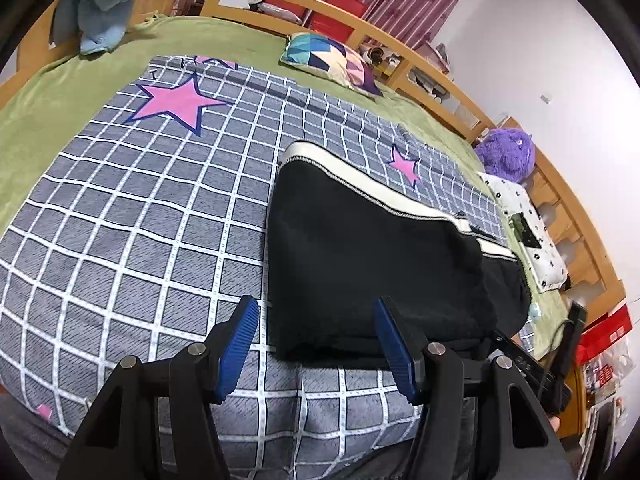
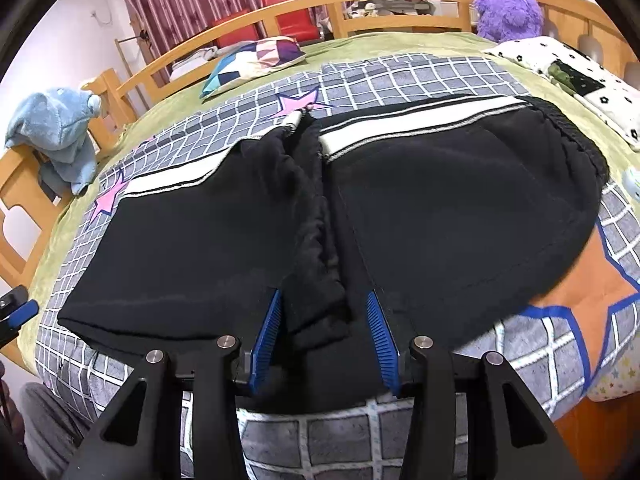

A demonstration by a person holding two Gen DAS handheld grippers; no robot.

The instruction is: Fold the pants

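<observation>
From my left camera I saw the pants (image 1: pixel 360 264) lying folded on the checked quilt (image 1: pixel 132 240), black with a white side stripe (image 1: pixel 360 176) along the far edge. My left claw (image 1: pixel 316 336) hung just over their near left corner with its jaws apart and nothing gripped; the left pad (image 1: pixel 240 344) was over bare quilt, the right pad (image 1: pixel 394 352) over the black cloth's near edge. A pink star (image 1: pixel 172 102) showed on the quilt further back, and a patchwork pillow (image 1: pixel 332 62) lay on the green sheet (image 1: pixel 40 128) beyond it. A purple plush (image 1: pixel 506 154) sat by the wooden bed rail (image 1: pixel 448 92) on the right, and a blue plush (image 1: pixel 108 4) hung at the far left corner.

From my right camera the pants (image 2: pixel 440 208) spread across the quilt (image 2: pixel 400 76) in two dark halves with a rumpled fold (image 2: pixel 316 240) between them, the waistband (image 2: pixel 576 140) off to the right. My right claw (image 2: pixel 322 328) stood over the near end of that fold. Its jaws were parted, with a flap of black cloth between the pads; I saw neither pad pressing on it. The stripe (image 2: pixel 400 128) ran along the far side here too. An orange star (image 2: pixel 592 280) on the quilt peeked out from under the right half. At the left edge I could make out the tip of my other claw (image 2: pixel 16 314).
</observation>
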